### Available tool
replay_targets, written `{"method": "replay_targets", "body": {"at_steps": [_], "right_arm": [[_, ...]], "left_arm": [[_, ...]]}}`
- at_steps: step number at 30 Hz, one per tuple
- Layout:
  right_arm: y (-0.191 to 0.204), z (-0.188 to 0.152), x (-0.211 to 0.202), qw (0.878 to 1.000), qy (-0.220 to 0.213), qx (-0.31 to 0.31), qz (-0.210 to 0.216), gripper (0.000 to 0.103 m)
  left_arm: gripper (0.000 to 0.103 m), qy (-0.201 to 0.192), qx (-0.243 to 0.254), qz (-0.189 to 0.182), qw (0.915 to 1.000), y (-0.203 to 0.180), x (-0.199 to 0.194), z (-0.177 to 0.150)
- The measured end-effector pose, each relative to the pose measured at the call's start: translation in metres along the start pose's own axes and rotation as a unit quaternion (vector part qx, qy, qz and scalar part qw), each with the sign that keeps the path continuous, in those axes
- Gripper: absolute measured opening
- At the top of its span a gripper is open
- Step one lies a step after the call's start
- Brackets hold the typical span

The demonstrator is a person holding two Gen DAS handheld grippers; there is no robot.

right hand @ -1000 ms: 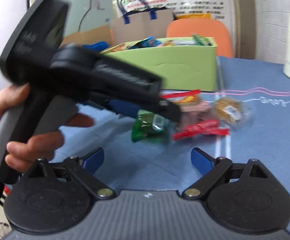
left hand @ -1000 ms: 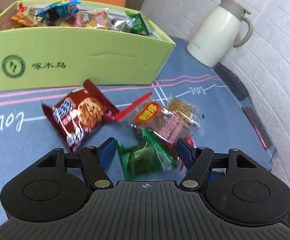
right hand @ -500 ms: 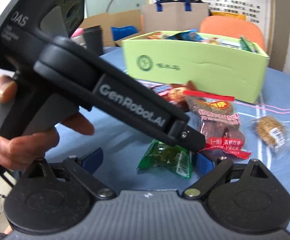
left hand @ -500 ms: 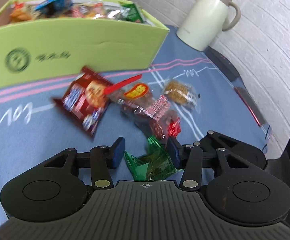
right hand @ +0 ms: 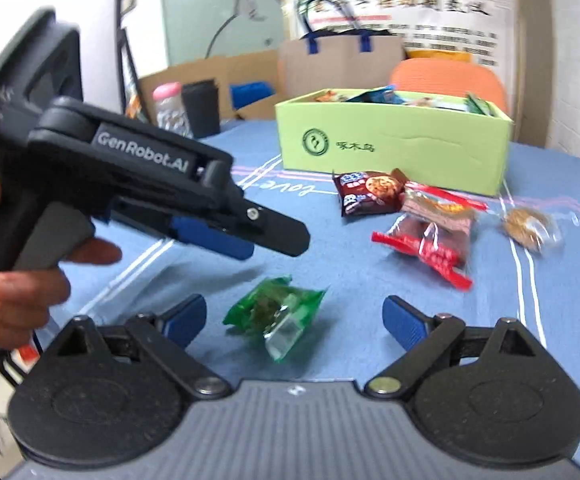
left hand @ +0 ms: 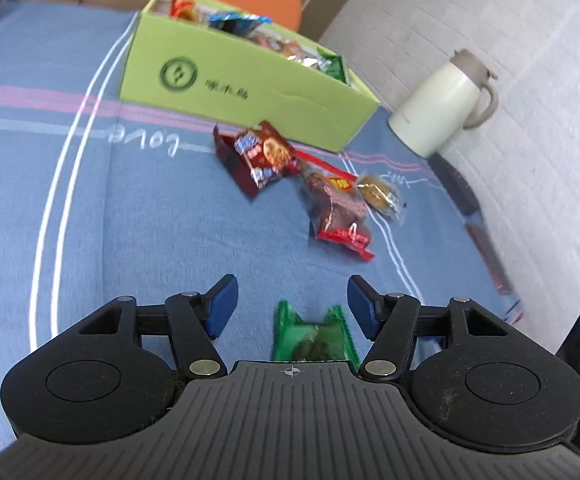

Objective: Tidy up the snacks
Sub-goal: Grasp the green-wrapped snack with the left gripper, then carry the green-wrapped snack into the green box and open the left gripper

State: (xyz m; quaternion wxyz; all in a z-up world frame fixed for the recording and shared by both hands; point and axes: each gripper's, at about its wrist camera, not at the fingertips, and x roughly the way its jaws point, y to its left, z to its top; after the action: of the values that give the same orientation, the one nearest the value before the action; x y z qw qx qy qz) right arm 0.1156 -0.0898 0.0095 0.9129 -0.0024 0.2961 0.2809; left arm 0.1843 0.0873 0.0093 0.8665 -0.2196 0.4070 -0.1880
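A green snack packet lies loose on the blue tablecloth, apart from the other snacks. My left gripper hovers just above it with its jaws opening, and the pads do not touch it. My right gripper stands open on the near side of the same packet. Farther off lie a red-brown cookie packet, a red-ended meat snack and a round cake in clear wrap. Behind them stands the green box, which holds several snacks.
A cream kettle stands right of the box near the white brick wall. An orange chair and a paper bag are behind the table. A bottle and a dark cup stand at the far left. The table's edge runs close on the right.
My left gripper closed on the green packet, dragged it back from the pile toward the near side, then spread its jaws and left it on the cloth. The right gripper drew nearer.
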Motion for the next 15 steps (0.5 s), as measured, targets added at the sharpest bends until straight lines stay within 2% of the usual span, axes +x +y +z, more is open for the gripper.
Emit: {"method": "replay_targets", "body": {"at_steps": [4, 8, 9, 10, 11, 13, 15], "right_arm": [[0.018, -0.009, -0.001, 0.999, -0.001, -0.030, -0.015, 0.094], [0.021, -0.009, 0.005, 0.999, 0.001, -0.039, -0.029, 0.090], [0.020, -0.008, 0.009, 0.999, 0.004, -0.039, -0.031, 0.085], [0.018, -0.008, 0.013, 0.999, 0.009, -0.039, -0.033, 0.069], [0.017, -0.009, 0.015, 0.999, 0.010, -0.040, -0.032, 0.061], [0.016, -0.009, 0.014, 0.998, 0.012, -0.042, -0.035, 0.056], [0.011, -0.002, 0.017, 0.999, 0.022, -0.039, -0.024, 0.055]], "left_arm": [[0.043, 0.026, 0.015, 0.003, 0.9996, -0.006, 0.006, -0.010], [0.042, 0.034, 0.031, -0.006, 0.9989, -0.014, 0.009, -0.019], [0.041, 0.035, 0.035, -0.005, 0.9988, -0.016, 0.010, -0.020], [0.041, 0.032, 0.040, -0.004, 0.9987, -0.017, 0.011, -0.021], [0.039, 0.031, 0.047, -0.003, 0.9984, -0.018, 0.011, -0.022], [0.018, 0.035, 0.058, 0.000, 0.9977, -0.020, 0.013, -0.024], [0.013, 0.034, 0.062, 0.000, 0.9975, -0.021, 0.014, -0.022]]}}
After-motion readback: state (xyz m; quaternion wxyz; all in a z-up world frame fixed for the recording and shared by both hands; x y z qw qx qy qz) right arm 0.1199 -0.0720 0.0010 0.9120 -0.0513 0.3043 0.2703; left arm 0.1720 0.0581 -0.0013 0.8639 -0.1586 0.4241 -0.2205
